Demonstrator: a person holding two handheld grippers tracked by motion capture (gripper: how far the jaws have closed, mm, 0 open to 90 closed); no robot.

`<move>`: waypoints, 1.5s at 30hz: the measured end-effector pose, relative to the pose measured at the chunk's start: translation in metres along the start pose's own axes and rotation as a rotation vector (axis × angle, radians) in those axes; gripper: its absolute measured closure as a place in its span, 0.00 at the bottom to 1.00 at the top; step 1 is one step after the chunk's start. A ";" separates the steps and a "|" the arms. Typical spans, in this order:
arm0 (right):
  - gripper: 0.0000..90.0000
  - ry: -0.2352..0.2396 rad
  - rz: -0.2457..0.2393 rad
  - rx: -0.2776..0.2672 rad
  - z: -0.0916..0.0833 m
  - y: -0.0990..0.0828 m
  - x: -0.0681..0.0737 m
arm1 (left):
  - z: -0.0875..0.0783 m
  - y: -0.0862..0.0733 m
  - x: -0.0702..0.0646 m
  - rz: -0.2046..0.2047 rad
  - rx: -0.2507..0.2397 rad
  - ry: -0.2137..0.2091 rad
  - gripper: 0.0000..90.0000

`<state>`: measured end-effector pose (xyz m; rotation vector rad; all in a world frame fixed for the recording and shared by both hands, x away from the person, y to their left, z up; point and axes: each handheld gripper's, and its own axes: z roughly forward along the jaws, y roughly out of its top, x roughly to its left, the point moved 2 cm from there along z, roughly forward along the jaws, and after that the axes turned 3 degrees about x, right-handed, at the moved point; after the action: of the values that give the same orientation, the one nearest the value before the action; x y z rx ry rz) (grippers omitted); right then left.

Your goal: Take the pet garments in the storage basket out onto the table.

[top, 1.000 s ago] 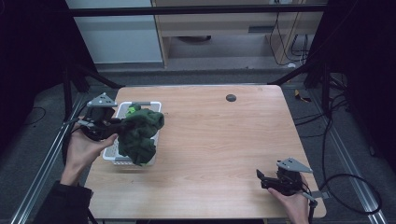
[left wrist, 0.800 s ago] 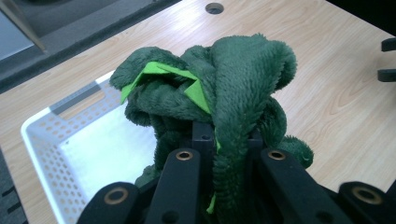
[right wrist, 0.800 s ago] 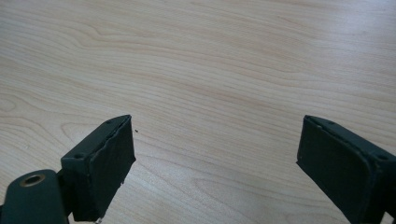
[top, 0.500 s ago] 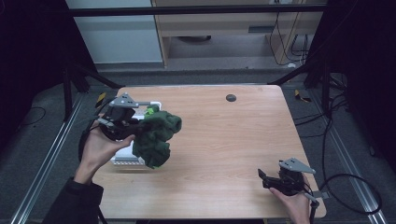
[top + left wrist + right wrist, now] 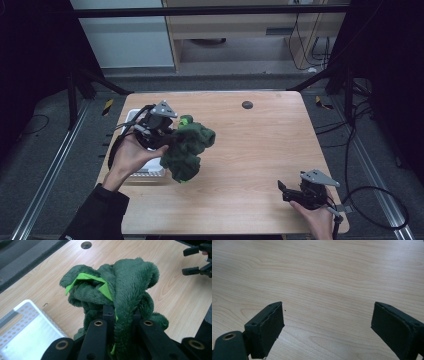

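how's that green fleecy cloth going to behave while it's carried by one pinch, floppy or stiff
Probably floppy: the green cloth droops in loose folds below the left gripper, whose jaws are shut on one bunched part. It looks light for its bulk, since a single pinch carries all of it. The fuzzy pile likely grips rather than slips, though a trailing fold could snag on the white basket.
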<state>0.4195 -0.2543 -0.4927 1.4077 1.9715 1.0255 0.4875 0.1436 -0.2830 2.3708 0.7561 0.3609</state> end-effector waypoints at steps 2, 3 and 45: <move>0.12 -0.001 0.001 -0.002 0.000 0.000 0.000 | 0.004 0.004 -0.003 0.015 0.009 -0.003 0.92; 0.12 -0.001 0.001 -0.003 0.000 0.000 0.000 | 0.006 0.005 -0.004 0.020 0.011 -0.005 0.92; 0.11 -0.016 0.008 -0.015 -0.001 0.000 -0.004 | 0.102 0.023 -0.036 0.143 0.174 -0.095 0.91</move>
<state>0.4203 -0.2581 -0.4919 1.4121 1.9449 1.0276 0.5118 0.0588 -0.3502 2.5935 0.5976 0.2483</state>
